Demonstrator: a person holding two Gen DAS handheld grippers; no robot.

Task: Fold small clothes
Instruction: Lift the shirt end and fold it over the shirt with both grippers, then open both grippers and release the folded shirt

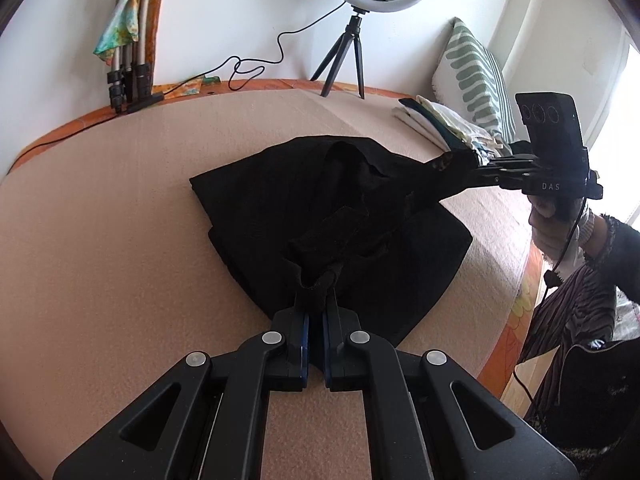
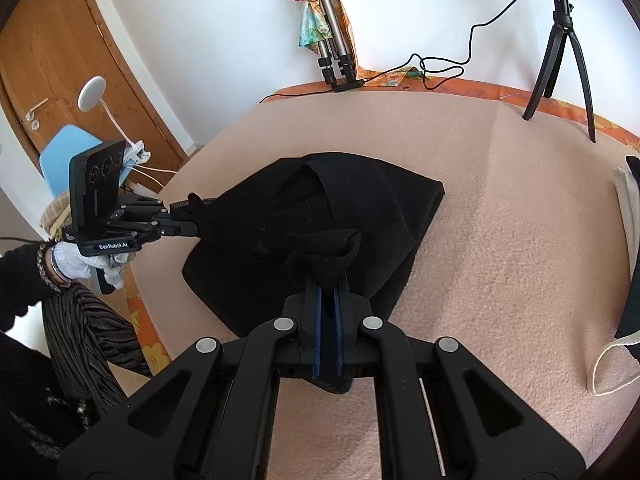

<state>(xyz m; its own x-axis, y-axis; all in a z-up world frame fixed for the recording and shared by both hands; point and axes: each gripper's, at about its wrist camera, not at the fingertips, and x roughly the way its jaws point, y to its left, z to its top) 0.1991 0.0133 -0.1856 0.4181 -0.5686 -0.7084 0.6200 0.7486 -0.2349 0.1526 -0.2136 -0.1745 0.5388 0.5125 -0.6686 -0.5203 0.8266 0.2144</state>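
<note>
Fingers of both my grippers, left gripper (image 1: pixel 316 280) and right gripper (image 2: pixel 328 276), pinch corners of the black garment (image 1: pixel 320 216), which lies on the bed (image 1: pixel 120 220); folding looks half done, layers still loose.

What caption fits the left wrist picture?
Both tools, left and right, pinch a black garment over the pink blanket.
</note>
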